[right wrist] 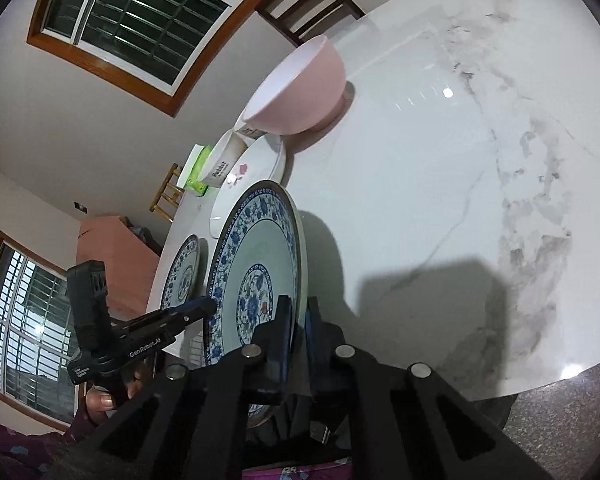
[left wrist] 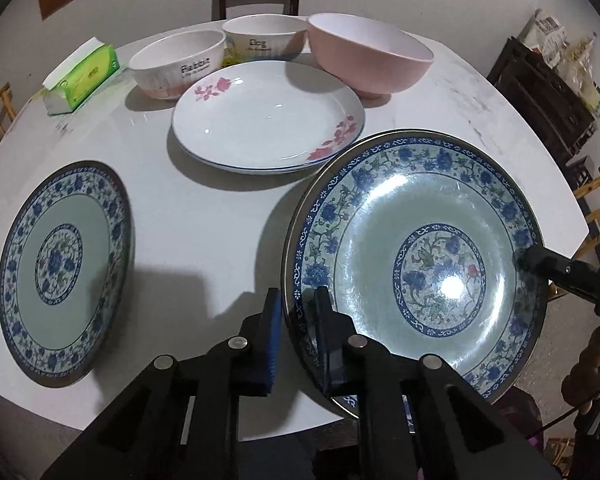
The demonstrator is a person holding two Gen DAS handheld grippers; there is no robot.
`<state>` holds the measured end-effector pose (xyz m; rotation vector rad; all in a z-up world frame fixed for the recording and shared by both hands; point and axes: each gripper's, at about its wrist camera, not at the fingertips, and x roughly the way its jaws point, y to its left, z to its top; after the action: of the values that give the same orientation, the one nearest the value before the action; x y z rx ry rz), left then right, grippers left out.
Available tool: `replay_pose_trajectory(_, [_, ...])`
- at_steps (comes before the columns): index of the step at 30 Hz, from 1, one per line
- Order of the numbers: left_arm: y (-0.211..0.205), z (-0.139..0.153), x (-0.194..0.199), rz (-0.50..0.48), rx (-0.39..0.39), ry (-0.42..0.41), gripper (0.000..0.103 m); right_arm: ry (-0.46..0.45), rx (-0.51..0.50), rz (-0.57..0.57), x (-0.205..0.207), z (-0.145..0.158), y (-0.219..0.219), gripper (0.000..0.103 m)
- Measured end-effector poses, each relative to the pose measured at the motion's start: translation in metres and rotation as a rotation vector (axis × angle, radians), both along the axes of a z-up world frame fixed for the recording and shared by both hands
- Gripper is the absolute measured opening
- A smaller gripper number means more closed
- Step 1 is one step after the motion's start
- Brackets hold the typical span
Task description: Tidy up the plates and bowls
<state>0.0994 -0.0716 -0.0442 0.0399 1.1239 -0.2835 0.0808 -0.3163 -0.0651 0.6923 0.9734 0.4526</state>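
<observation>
We read "Rabbit" on a white bowl [left wrist: 179,65] and "Dog" on the bowl [left wrist: 262,37] beside it, each with a smaller line under it too blurred to read. "GenRobot.AI" is printed along the left gripper [right wrist: 196,309]. The green tissue pack's [left wrist: 85,76] print is illegible.

I'm seeing overhead-lamp glare on the held plate [left wrist: 448,288], hard shadows on the table [right wrist: 440,184], heavy fisheye bending, dark vignetted corners.
</observation>
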Motion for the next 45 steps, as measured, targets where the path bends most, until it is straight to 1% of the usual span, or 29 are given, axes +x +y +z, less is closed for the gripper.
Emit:
replay_pose_trajectory(4, [0.012,0.006,-0.003,0.022,-0.029,-0.002,0.013,0.008,0.021,0.004,0.003,-0.001,0.004,0.007])
replay_pose_trajectory(9, [0.023,0.014,-0.004,0.055,-0.038,-0.027,0.013,0.011,0.026,0.029,0.012,-0.001,0.019,0.007])
replay_pose_trajectory(15, [0.05,0.023,-0.003,0.116,-0.048,-0.05,0.013,0.006,0.03,0.069,0.026,0.003,0.042,0.007])
replay_pose_trajectory(27, [0.121,0.04,-0.01,0.268,-0.051,-0.089,0.013,-0.004,0.051,0.187,0.064,0.015,0.111,0.007])
replay_pose_trajectory(32, [0.151,0.044,-0.013,0.328,-0.046,-0.1,0.013,0.013,0.055,0.232,0.078,0.012,0.142,0.007])
replay_pose_trajectory(40, [0.196,0.042,-0.012,0.409,-0.037,-0.106,0.013,0.03,0.029,0.295,0.1,0.013,0.19,0.007])
replay_pose_trajectory(45, [0.221,0.037,-0.009,0.449,-0.034,-0.104,0.013,0.037,0.008,0.322,0.108,0.012,0.213,0.007])
